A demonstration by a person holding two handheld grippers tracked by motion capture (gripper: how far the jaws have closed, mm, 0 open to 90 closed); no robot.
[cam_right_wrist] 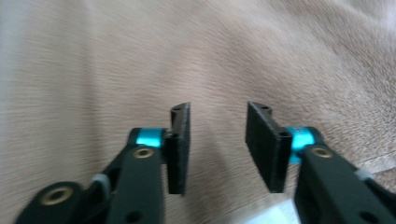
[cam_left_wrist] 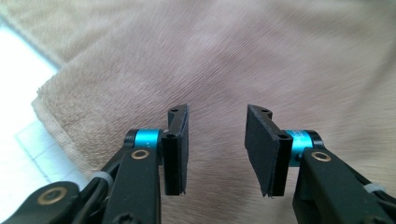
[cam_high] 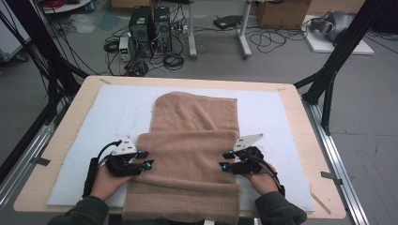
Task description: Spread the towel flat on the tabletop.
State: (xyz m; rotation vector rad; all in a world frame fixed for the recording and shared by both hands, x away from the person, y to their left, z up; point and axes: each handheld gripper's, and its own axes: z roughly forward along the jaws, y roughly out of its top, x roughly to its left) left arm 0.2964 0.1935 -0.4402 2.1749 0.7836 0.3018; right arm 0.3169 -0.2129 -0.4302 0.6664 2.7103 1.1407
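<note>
Left gripper (cam_high: 142, 159): jaws parted with a clear gap, nothing clamped, pads (cam_left_wrist: 176, 154) poised over the towel (cam_high: 192, 150) with only pile showing between them in the left gripper view. Right gripper (cam_high: 227, 160): same condition, jaws standing apart, no cloth pinched, pads (cam_right_wrist: 180, 149) above the towel surface in the right gripper view.

Containers: none on the work surface; nothing held in or on anything other than the towel itself.

Towel: tan, plush, laid lengthwise down the middle of the white mat (cam_high: 94, 122), folded so that a doubled near section overlaps a single far layer. Near edge hanging just past the front edge of the table (cam_high: 291, 101). Fold corner (cam_left_wrist: 44, 100) of the towel seen at left in the left gripper view, with white mat beyond it.

Left hand (cam_high: 107, 180): just beside the towel's left edge, palm under the gripper body, jaws aimed inward across the towel. Right hand (cam_high: 263, 180): just beside the towel's right edge, mirrored, jaws aimed inward. Both grippers level with the near fold, tips reaching slightly over the cloth. Dark green sleeves (cam_high: 80, 211) at either side of the towel's near end.
</note>
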